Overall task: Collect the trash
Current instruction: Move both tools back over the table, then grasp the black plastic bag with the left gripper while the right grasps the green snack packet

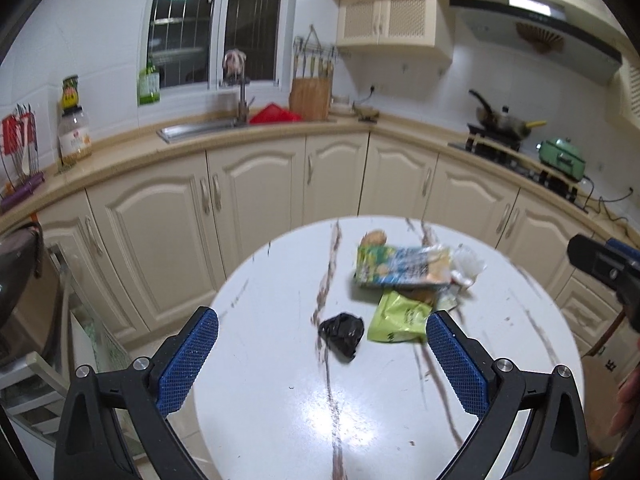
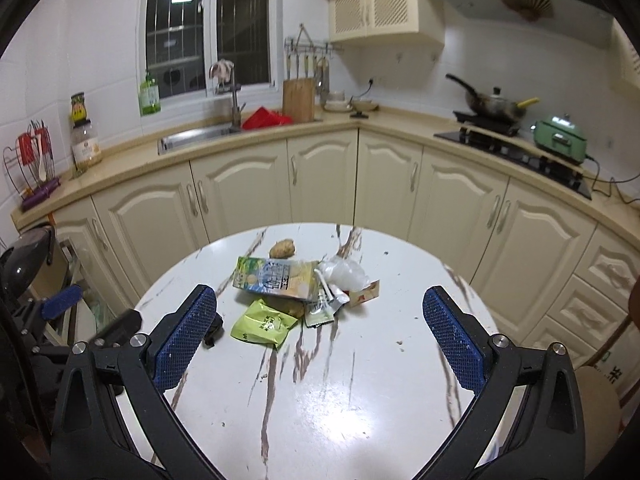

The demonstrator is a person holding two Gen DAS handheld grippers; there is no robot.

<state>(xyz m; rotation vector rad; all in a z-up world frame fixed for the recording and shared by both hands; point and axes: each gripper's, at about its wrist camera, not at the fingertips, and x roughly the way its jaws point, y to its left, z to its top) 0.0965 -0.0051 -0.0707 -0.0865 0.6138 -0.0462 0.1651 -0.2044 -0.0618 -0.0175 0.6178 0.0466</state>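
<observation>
Both tools hang over the near edge of the round white bench point(image 2: 320, 400), and nothing has been picked up yet, so this looks like the approach before the first pick. The left hand-held gripper point(image 1: 322, 360) has its blue pads spread wide with nothing between them; the right hand-held gripper point(image 2: 320, 338) is just as wide and equally empty.

The trash sits in a loose pile toward the far side of the bench. A drink carton point(image 2: 278, 278) lies on its side on top, with a green wrapper point(image 2: 262, 324) in front of it, a crumpled clear plastic bag point(image 2: 344, 272) to its right, and a small sachet point(image 2: 320, 308) beside the wrapper. A brownish lump point(image 2: 282, 249) rests behind the carton; it may be a potato, though the view is too soft to be sure. A crumpled black bag point(image 1: 342, 334) lies apart from the pile, nearest the left tool.

That black bag seems the likely first target: the left tool would need to move forward and down, straddle it, and close. No bin shows in either view.
</observation>
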